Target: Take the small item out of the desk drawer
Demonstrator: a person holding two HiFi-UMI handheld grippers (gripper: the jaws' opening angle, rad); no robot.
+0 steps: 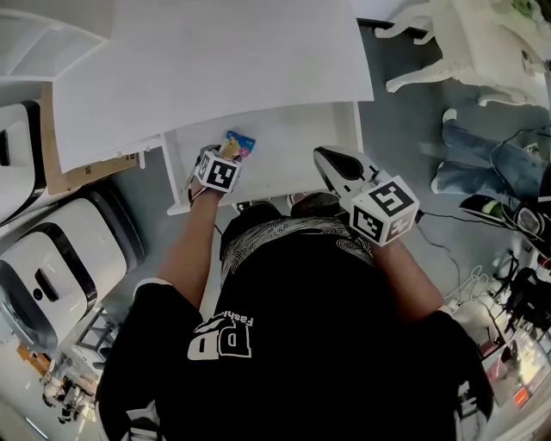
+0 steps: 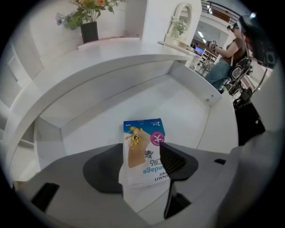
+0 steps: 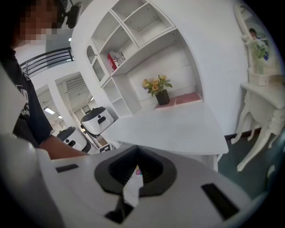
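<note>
The left claw (image 2: 140, 163) gapes around the bandage packet (image 2: 143, 142) on the white drawer floor (image 2: 180, 111). The right claw (image 3: 136, 171) pinches, seemingly, a thin slip (image 3: 131, 189), with the counter (image 3: 178, 127) beyond.

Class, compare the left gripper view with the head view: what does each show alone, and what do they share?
Only the left gripper view: flowers in a black vase and a mirror. Only the head view: white machines and the marker cube on the left gripper. Both: the open drawer and the bandage packet in it, between that gripper's parted jaws.
</note>
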